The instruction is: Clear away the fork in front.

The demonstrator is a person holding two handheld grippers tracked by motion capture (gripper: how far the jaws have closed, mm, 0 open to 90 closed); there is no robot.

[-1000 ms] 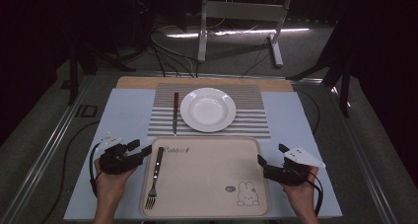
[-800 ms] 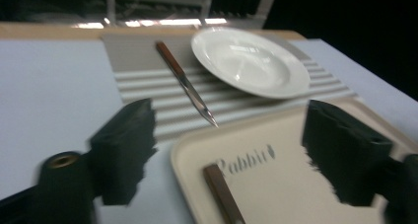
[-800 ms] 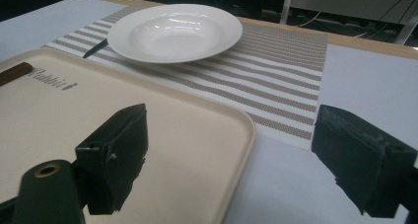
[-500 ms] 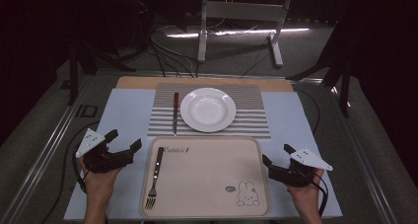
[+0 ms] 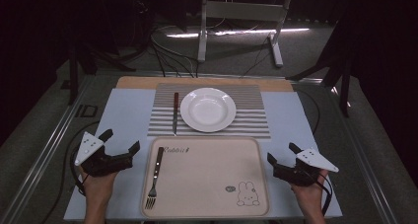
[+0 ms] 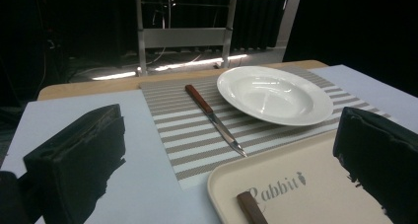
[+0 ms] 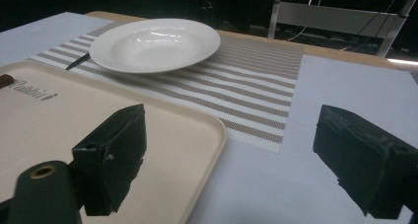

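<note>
A fork [image 5: 154,177] with a brown handle lies along the left side of the beige tray [image 5: 207,184]; its handle end [image 6: 251,207] is also in the left gripper view. My left gripper [image 5: 120,140] hovers over the table just left of the tray. It is open, its jaws have just been opening, and nothing is between them. My right gripper [image 5: 281,152] is open and empty beside the tray's right edge [image 7: 217,135]. Beyond the tray, a white plate [image 5: 207,109] and a brown-handled knife [image 5: 175,113] rest on a striped placemat [image 5: 246,120].
A pale blue sheet [image 5: 125,115] covers the table under the mat and tray, and a wooden strip [image 5: 138,82] runs along the far edge. Cables and a metal stand [image 5: 236,17] are on the floor behind. A cable trails from each gripper near the front edge.
My left gripper has drawn back to the left, away from the fork's handle end, and its jaws have spread wide. The fork stays on the tray. My right gripper has shifted slightly right.
</note>
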